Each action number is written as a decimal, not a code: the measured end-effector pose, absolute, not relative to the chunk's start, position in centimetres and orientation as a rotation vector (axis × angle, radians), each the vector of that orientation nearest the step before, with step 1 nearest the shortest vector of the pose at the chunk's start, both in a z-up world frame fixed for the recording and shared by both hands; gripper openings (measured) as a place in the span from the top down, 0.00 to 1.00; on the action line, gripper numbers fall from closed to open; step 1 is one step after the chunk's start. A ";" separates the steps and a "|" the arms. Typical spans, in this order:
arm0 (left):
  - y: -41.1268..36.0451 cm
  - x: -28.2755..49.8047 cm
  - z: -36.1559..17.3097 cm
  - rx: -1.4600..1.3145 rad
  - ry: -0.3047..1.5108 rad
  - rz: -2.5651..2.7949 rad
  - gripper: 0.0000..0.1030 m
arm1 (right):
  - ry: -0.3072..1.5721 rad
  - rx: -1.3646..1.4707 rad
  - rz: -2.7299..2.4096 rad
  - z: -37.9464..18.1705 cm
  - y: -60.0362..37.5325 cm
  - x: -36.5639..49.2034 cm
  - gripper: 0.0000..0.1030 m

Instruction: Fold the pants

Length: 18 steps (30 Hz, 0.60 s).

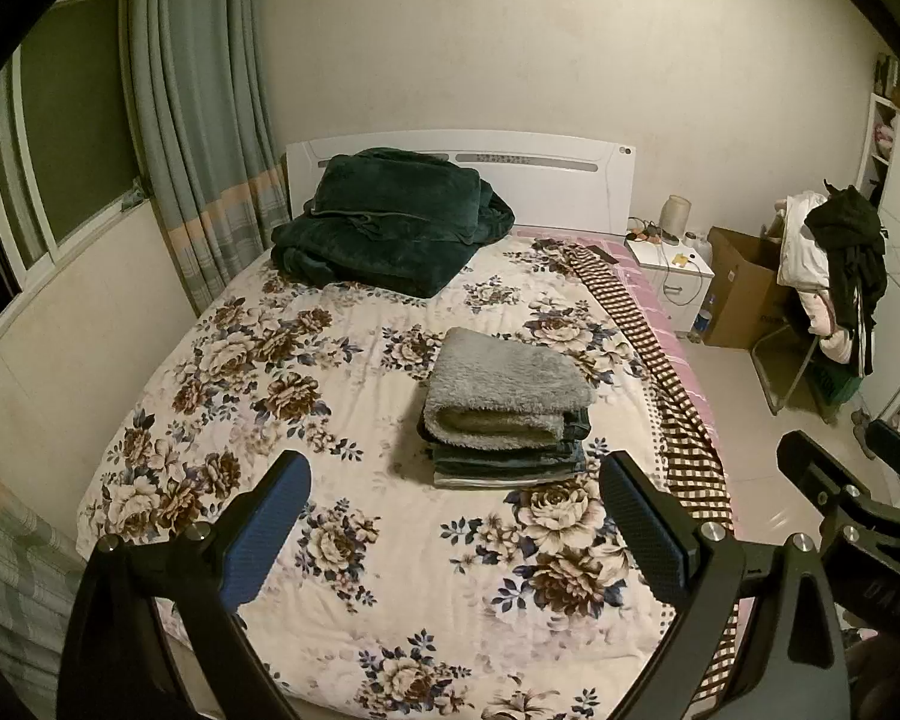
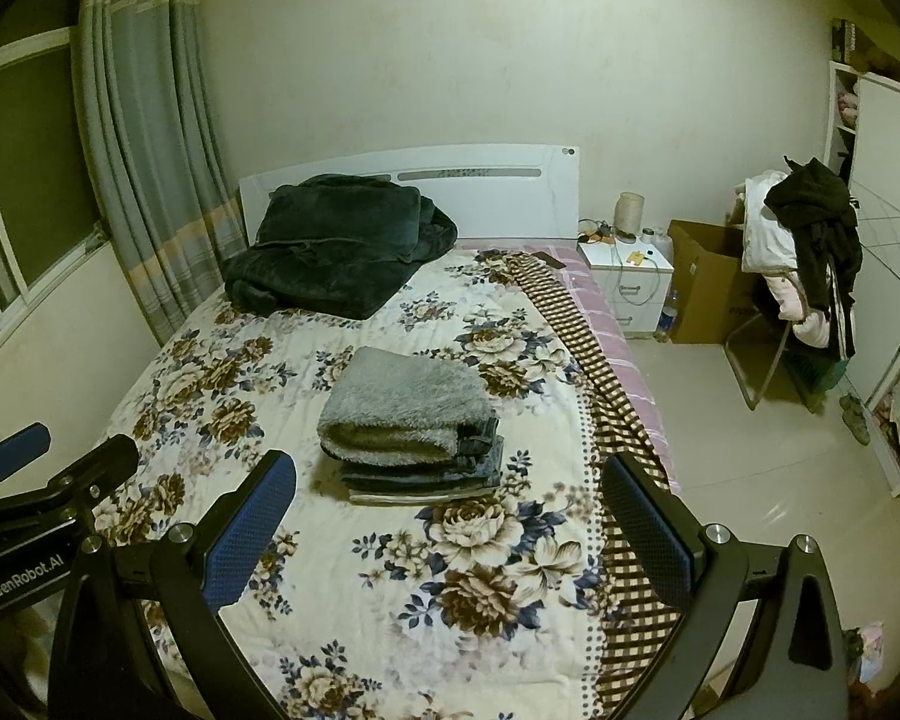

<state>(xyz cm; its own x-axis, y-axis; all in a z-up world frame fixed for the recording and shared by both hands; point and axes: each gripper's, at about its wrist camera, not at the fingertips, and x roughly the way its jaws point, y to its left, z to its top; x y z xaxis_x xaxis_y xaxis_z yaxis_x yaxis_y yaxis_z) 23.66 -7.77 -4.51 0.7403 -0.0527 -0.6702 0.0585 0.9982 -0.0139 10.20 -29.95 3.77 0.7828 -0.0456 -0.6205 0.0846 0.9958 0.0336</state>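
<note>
Lower pants (image 1: 510, 468) beneath fleece pair (image 1: 504, 387)

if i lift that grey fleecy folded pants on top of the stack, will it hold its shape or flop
Likely flops: the grey fleece-lined pants look thick and soft, folded in a loose roll, so they would probably unfold if gripped by one layer. They seem bulky rather than heavy. The fuzzy pile should grip the fingers well.

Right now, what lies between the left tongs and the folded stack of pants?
Only bare floral bedspread: the left wrist view shows nothing between the open left tongs and the folded stack of pants.
</note>
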 end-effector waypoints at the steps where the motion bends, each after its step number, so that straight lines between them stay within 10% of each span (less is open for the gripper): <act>1: -7.7 23.7 -4.6 0.008 0.733 -0.061 0.04 | 0.668 0.061 -0.069 3.7 -29.9 10.2 0.00; 18: -7.9 23.5 -4.0 0.004 0.723 -0.050 0.04 | 0.662 0.063 -0.062 3.6 -29.1 10.1 0.00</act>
